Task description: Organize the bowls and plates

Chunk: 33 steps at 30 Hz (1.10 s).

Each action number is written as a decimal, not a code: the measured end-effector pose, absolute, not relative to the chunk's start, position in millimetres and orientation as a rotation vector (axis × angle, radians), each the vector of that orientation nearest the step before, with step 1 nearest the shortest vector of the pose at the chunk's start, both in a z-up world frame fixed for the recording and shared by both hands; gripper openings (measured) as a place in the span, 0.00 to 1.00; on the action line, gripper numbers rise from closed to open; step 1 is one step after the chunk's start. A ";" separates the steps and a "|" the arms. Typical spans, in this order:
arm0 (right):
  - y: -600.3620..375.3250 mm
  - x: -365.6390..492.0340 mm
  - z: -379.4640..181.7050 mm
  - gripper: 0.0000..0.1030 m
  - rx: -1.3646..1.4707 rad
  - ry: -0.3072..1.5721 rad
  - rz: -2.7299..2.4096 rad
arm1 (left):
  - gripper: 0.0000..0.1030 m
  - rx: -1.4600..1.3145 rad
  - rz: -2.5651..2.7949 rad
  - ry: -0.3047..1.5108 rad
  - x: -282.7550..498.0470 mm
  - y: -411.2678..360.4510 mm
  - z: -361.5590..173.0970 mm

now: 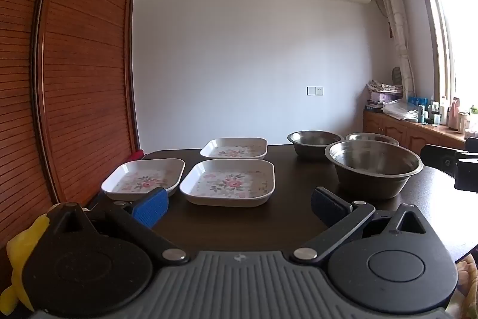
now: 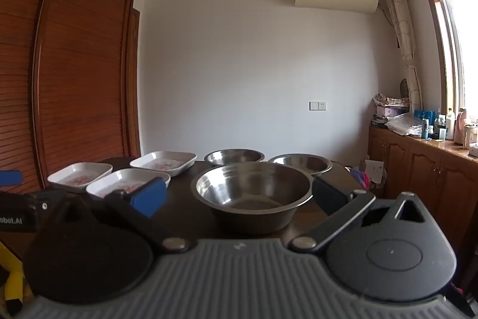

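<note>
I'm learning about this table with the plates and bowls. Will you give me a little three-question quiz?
1. How many flowered plates are on the table?
2. True or false: the metal bowls are stacked inside each other.
3. Which dish sits straight ahead of the right gripper: A) a plate, B) the near bowl, C) a cup?

Key:
1. Three: near plate, left plate, far plate.
2. False; all three bowls stand apart: near bowl, far left bowl, far right bowl.
3. B; its jaws are open and empty.
</note>
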State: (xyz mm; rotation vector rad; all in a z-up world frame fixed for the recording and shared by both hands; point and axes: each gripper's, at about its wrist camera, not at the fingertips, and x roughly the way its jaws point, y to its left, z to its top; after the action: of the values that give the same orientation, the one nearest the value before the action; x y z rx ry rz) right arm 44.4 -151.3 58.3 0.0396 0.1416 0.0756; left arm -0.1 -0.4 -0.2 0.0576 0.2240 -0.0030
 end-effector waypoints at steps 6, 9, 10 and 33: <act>-152.6 44.6 56.0 1.00 0.034 0.137 0.073 | 1.00 0.048 -0.002 0.225 0.5 0.5 1.3; -152.7 44.7 56.1 1.00 0.035 0.140 0.073 | 1.00 0.048 -0.002 0.225 0.9 -1.6 4.0; -151.8 45.1 56.5 1.00 0.035 0.140 0.073 | 1.00 0.048 -0.002 0.225 1.2 -1.8 4.7; -159.0 43.0 52.4 1.00 0.043 0.147 0.065 | 1.00 0.052 0.002 0.225 -1.1 -1.3 0.9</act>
State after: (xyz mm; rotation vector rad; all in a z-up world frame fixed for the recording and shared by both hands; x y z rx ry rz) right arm 43.0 -159.0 52.4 0.0429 0.1466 0.0646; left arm -1.1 -1.3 0.9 0.0519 0.2248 0.0017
